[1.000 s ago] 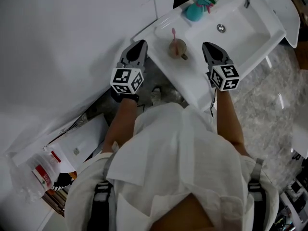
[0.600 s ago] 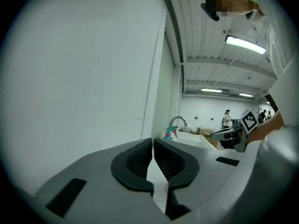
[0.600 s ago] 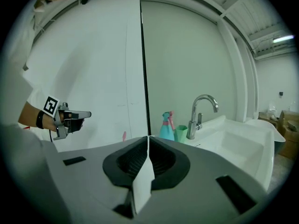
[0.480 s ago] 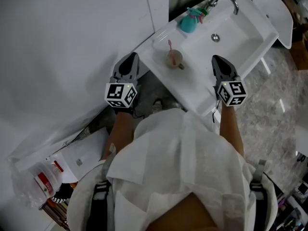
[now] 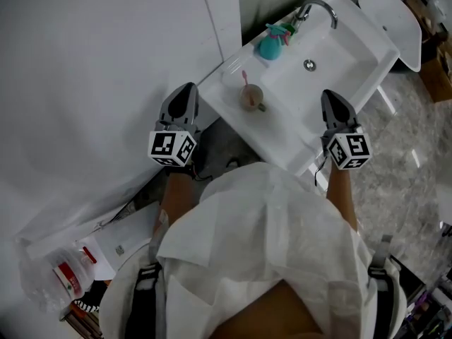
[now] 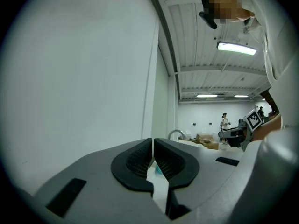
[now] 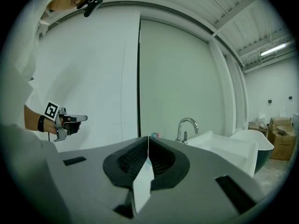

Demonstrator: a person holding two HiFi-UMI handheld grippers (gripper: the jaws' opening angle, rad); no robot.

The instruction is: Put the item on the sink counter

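A brown cup holding a pink toothbrush stands on the left counter of the white sink. Behind it, by the chrome faucet, sits a teal item. My left gripper hangs off the counter's left edge, shut and empty; in its own view the jaws meet tip to tip. My right gripper is at the sink's front rim, right of the cup, also shut with nothing in it. Each gripper shows in the other's view: right gripper, left gripper.
A white wall panel runs along the left. A white rounded fixture stands beyond the sink at the top right. Papers and a plastic bag with a red item lie on the floor at lower left. Grey stone floor is on the right.
Both grippers have drawn back from beside the cup and spread apart. The cup with the toothbrush stays on the counter.
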